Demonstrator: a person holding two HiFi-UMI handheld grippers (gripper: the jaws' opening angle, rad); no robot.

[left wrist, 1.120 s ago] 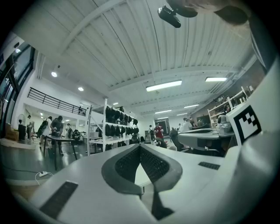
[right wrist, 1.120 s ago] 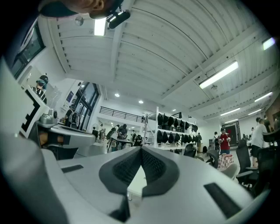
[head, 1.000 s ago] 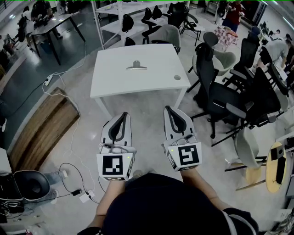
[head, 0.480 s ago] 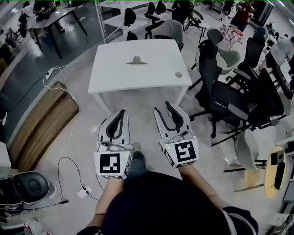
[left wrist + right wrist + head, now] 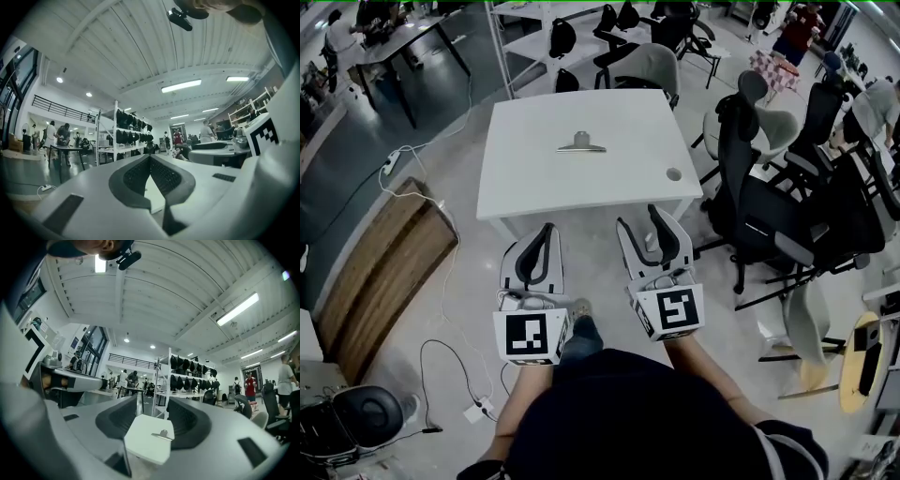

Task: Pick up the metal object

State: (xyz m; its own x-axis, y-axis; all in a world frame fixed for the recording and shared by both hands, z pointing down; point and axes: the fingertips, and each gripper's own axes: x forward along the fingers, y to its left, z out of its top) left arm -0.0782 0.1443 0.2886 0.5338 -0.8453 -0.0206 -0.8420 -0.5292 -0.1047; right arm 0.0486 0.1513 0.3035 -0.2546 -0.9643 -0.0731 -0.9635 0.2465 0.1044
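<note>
The metal object (image 5: 580, 142), a grey clip with a flat bar, lies on the far half of the white table (image 5: 534, 178). Both grippers hang in the air short of the table's near edge, well apart from the object. My left gripper (image 5: 547, 229) is shut, and in the left gripper view its pads (image 5: 161, 176) meet at the tip with nothing between them. My right gripper (image 5: 639, 220) has its jaws opening, and nothing is between them. In the right gripper view the metal object (image 5: 161, 434) and the table (image 5: 140, 446) show through the gap of the right gripper (image 5: 152, 405).
A round cable hole (image 5: 674, 174) sits at the table's right edge. Several black office chairs (image 5: 769, 216) crowd the right side. A wooden platform (image 5: 375, 272) and floor cables (image 5: 450, 281) lie on the left. Shelving and more desks stand behind the table.
The right gripper's jaws went from shut to spread apart. The table has come closer in view as the person stepped toward it. The left gripper stayed shut.
</note>
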